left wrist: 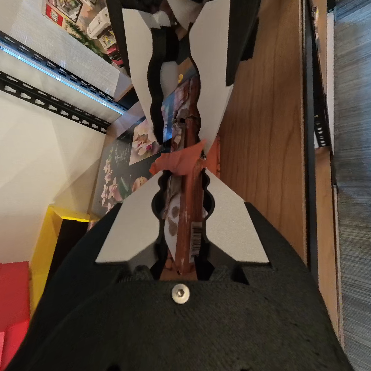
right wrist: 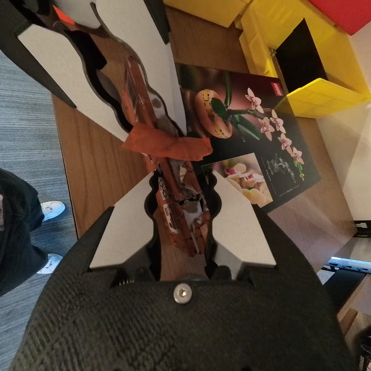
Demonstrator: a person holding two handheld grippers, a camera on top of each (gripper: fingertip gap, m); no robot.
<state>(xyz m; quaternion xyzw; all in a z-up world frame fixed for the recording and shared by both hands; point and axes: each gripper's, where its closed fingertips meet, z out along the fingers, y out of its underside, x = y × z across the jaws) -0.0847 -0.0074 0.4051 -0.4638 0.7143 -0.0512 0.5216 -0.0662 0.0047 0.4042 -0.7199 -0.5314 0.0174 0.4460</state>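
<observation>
A flat, torn brown carton (left wrist: 190,210) with a strip of orange tape (left wrist: 178,160) across its middle is held edge-on above a wooden table (left wrist: 261,140). My left gripper (left wrist: 183,172) is shut on one end of the carton. The right gripper (left wrist: 183,140) comes in from the opposite side and clamps the other end. In the right wrist view, my right gripper (right wrist: 182,174) is shut on the ripped end of the carton (right wrist: 172,192). The tape (right wrist: 166,144) lies just past its tips, and the left gripper (right wrist: 156,132) grips the far end.
A dark building-set box with orchid pictures (right wrist: 251,140) lies flat on the table (right wrist: 96,150) beside the carton. A yellow bin (right wrist: 301,50) and a red block (right wrist: 341,12) stand behind it. A person's shoes (right wrist: 52,208) are on grey carpet at the table's edge. Black perforated rails (left wrist: 50,100) run along the wall. Only a small space, under 4 cm, lies between the two pairs of fingers.
</observation>
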